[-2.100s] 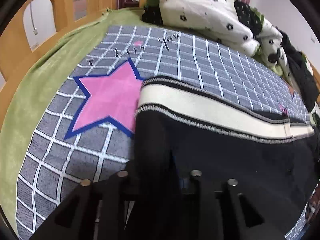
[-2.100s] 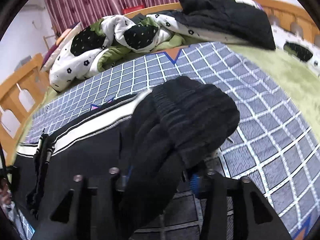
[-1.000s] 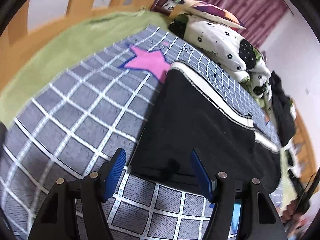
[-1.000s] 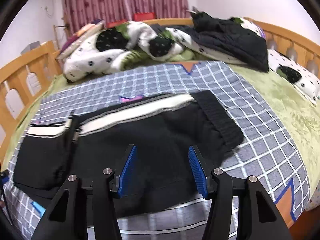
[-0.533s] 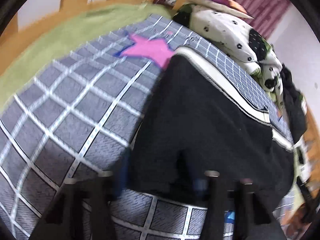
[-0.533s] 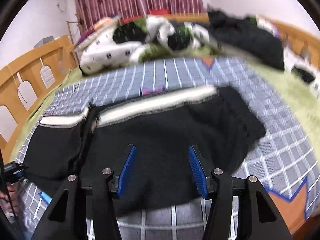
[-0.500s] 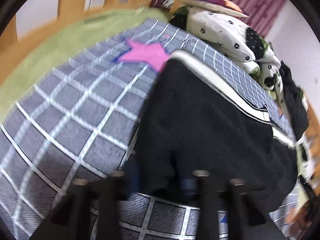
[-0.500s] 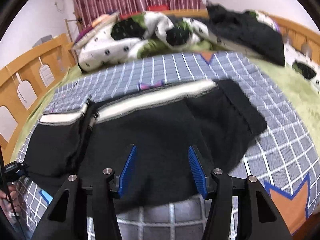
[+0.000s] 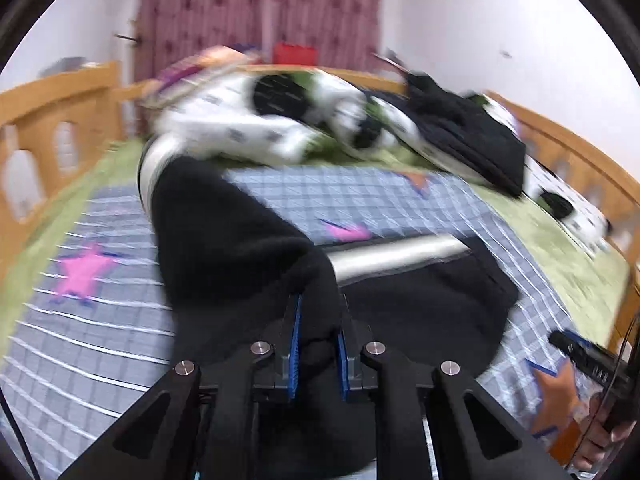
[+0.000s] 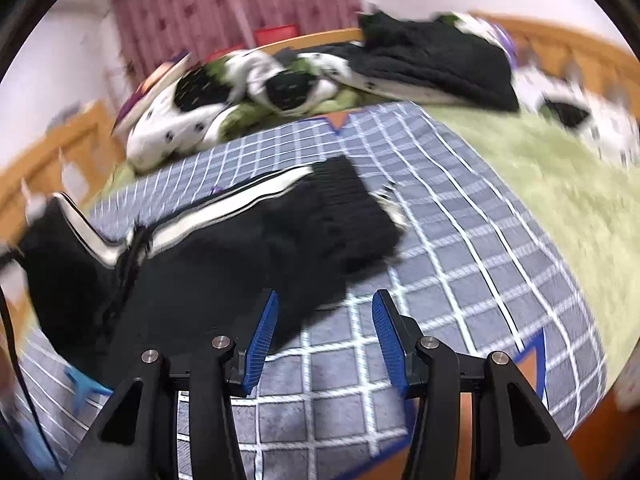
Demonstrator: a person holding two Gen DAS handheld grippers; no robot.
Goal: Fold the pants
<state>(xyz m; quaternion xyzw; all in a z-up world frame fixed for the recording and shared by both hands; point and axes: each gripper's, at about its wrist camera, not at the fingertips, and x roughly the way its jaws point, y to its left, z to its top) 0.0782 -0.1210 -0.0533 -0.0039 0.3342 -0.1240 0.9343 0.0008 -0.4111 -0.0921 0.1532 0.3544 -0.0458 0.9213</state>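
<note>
A wooden-railed bed (image 10: 560, 36) carries everything. A green spread (image 10: 552, 184) covers it, and over that lies a grey blanket (image 10: 460, 248) with a white grid and star patches. Black pants (image 10: 248, 256) with a white side stripe lie on the blanket, towards nine o'clock in the right wrist view. At twelve o'clock, crumpled white spotted bedding (image 10: 224, 104) and a dark garment (image 10: 432, 56) pile against the headboard.

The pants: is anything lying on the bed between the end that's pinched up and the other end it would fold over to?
Nothing visible. The left gripper is shut on one end of the black pants; only the pants' own cloth lies on the checked blanket. The heaped bedding sits beyond.
</note>
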